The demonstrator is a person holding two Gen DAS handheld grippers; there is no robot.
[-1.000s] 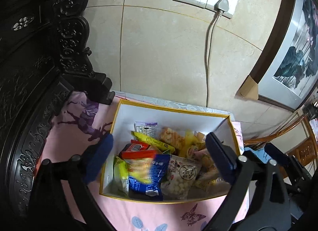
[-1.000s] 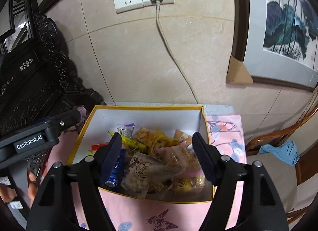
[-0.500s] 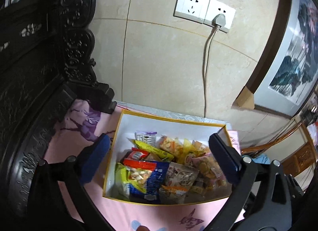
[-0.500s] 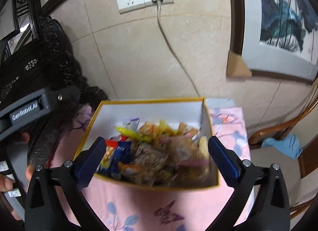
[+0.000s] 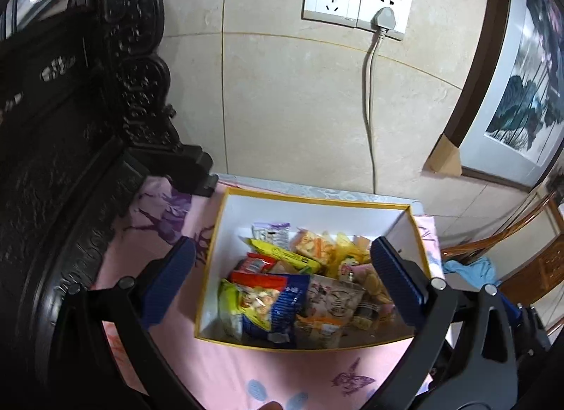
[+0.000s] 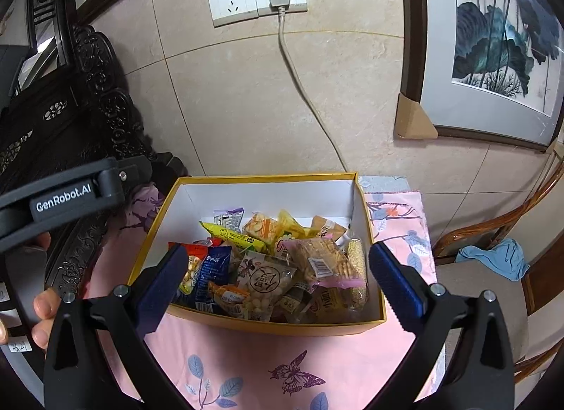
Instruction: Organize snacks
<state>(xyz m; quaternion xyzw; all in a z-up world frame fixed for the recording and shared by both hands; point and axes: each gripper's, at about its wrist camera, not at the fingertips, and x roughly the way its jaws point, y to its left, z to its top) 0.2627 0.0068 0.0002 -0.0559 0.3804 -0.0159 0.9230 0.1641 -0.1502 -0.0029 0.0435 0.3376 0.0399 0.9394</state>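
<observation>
A white box with a yellow rim (image 5: 225, 234) (image 6: 268, 327) stands on a pink floral cloth and holds several snack packets: a blue and red bag (image 5: 278, 304) (image 6: 211, 272), a clear bag of pale balls (image 6: 262, 283), a clear pink-edged packet (image 6: 324, 262), a yellow stick pack (image 5: 282, 251). My left gripper (image 5: 282, 279) is open and empty, held above and in front of the box. My right gripper (image 6: 278, 276) is open and empty, also above the box's front. The left gripper's body shows in the right wrist view (image 6: 63, 195).
A dark carved wooden cabinet (image 5: 70, 128) stands at the left against the table. A tiled wall with sockets and a plugged cord (image 6: 282, 5) is behind. A framed painting (image 6: 493, 40) hangs at the right. A wooden chair with blue cloth (image 6: 493, 258) stands to the right.
Both grippers have drawn back and up from the box. The right gripper's fingers have opened wider. The snacks stay in the box.
</observation>
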